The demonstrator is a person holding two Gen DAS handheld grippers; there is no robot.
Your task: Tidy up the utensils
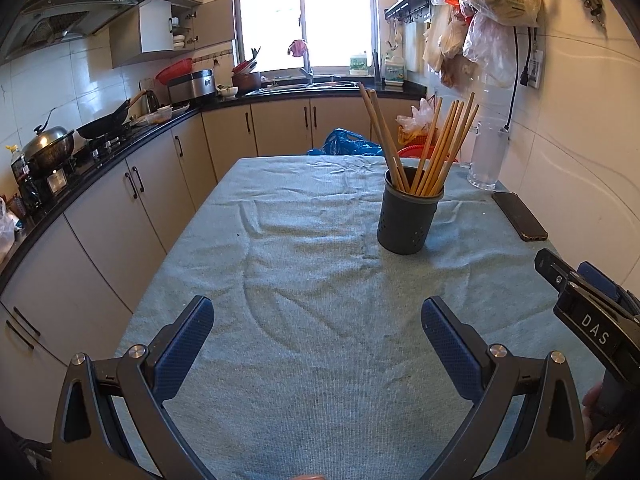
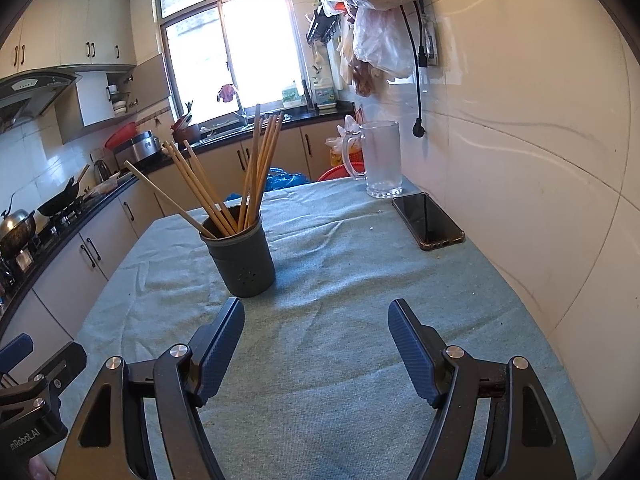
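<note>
A dark grey perforated utensil holder (image 1: 408, 216) stands upright on the teal cloth-covered table (image 1: 312, 280), with several wooden chopsticks (image 1: 432, 148) leaning in it. It also shows in the right wrist view (image 2: 244, 258), chopsticks (image 2: 256, 168) fanned out. My left gripper (image 1: 318, 320) is open and empty, low over the near part of the table, well short of the holder. My right gripper (image 2: 316, 320) is open and empty, just in front of and right of the holder. The right gripper also shows in the left wrist view (image 1: 580, 284) at the right edge.
A black phone (image 2: 428, 222) lies on the table near the right wall, a glass mug (image 2: 382, 160) behind it. Tiled wall (image 2: 520, 160) runs along the table's right side. Kitchen counter and cabinets (image 1: 120, 184) run along the left. Plastic bags (image 1: 488, 20) hang above.
</note>
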